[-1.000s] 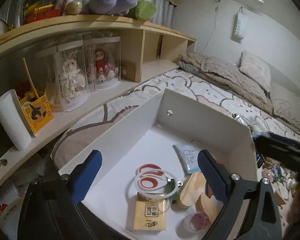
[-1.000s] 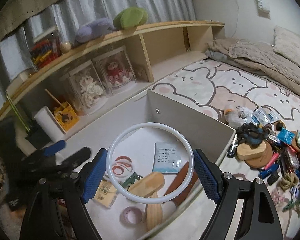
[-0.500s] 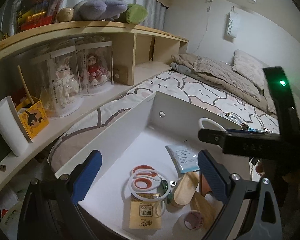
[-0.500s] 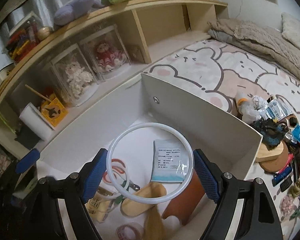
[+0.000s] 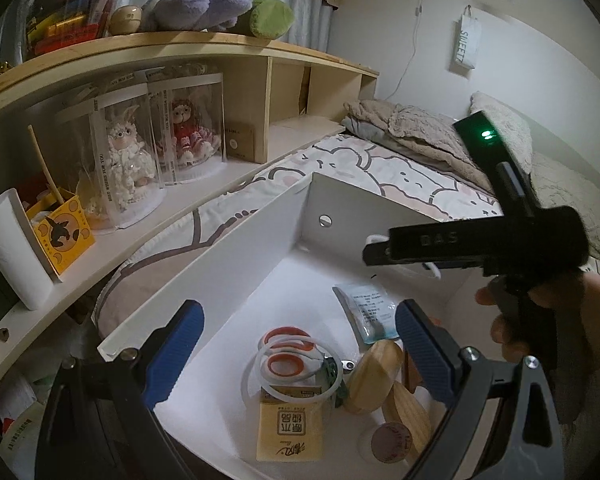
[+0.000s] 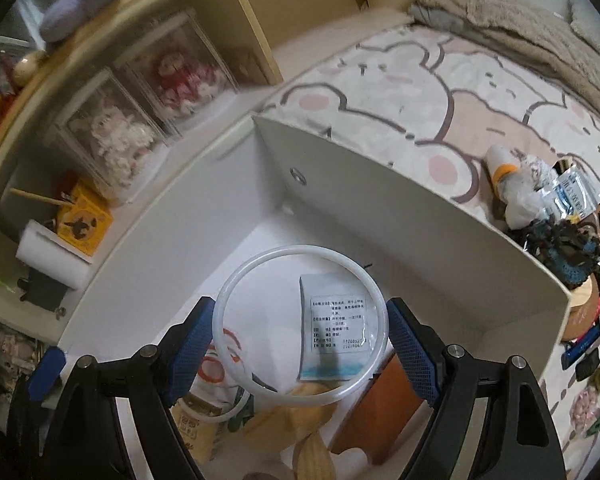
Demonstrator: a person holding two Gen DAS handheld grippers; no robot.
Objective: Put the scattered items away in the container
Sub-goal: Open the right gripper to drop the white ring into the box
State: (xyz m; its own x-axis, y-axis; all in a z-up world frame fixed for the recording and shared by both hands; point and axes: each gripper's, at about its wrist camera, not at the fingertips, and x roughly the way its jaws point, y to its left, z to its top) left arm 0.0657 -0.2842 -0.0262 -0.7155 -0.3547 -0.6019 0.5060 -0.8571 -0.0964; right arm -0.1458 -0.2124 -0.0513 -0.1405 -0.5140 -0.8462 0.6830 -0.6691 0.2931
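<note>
The right gripper (image 6: 300,344) pinches a white ring (image 6: 300,326) between its blue pads, low in the frame over the white box (image 6: 420,240); the box's near items lie half hidden beneath it. The left gripper (image 5: 296,352) stands spread and empty; in its view the ring is mostly hidden behind the right gripper.

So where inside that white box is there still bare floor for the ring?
The white box has bare floor in its far corner by the screw hole, beyond the sachet, and along its left wall. The near end is crowded: scissors, yellow packet, wooden pieces. The right gripper holds the white ring above it.
</note>
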